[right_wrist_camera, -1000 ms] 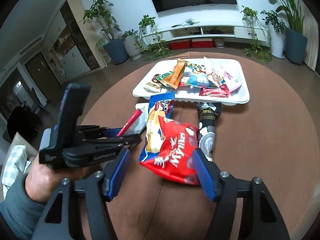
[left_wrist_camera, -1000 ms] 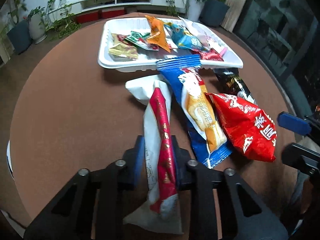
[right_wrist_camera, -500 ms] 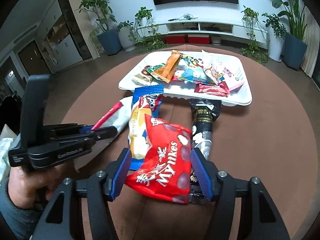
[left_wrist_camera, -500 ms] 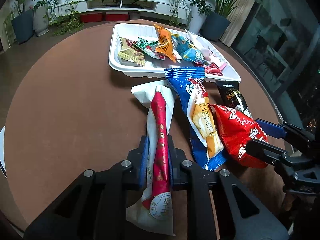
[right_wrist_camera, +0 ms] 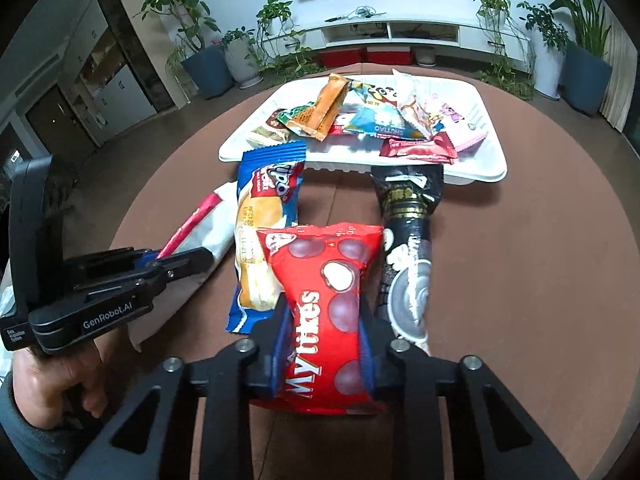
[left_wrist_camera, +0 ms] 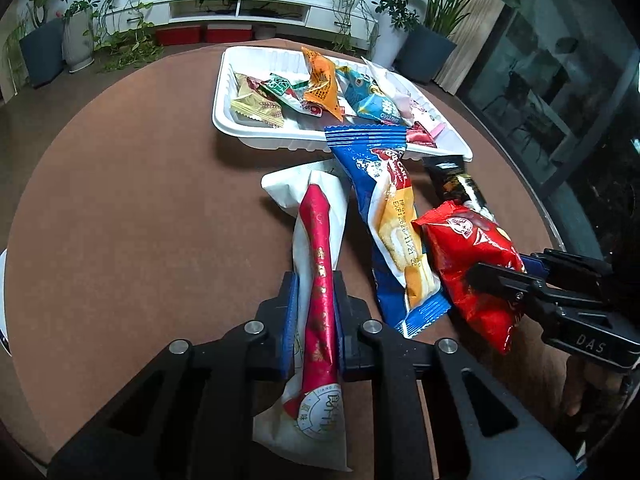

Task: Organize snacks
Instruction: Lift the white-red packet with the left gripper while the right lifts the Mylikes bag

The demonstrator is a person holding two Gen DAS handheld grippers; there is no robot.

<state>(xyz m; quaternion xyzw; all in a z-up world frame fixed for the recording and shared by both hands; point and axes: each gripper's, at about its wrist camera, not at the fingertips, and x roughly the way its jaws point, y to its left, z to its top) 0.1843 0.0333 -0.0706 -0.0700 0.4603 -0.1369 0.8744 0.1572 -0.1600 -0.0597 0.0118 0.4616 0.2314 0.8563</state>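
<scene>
My left gripper [left_wrist_camera: 314, 300] is shut on the white-and-red snack packet [left_wrist_camera: 318, 248], which lies lengthwise on the brown round table [left_wrist_camera: 120, 220]. My right gripper [right_wrist_camera: 324, 320] is closing on the red candy bag [right_wrist_camera: 326, 300], its blue pads pressing into both sides of the bag. Between those two lies a blue cake packet [left_wrist_camera: 390, 216]. A black packet [right_wrist_camera: 408, 248] lies to the right of the red bag. Behind them sits a white tray [right_wrist_camera: 490, 144] filled with several small snack packets.
The left gripper [right_wrist_camera: 176, 260] and the hand holding it appear at the left of the right wrist view. Potted plants, a white TV shelf and a glass wall surround the table. Bare tabletop spreads to the left and far right.
The right gripper came down over the red bag and its jaws narrowed onto it. The left gripper's jaws tightened on the white-and-red packet.
</scene>
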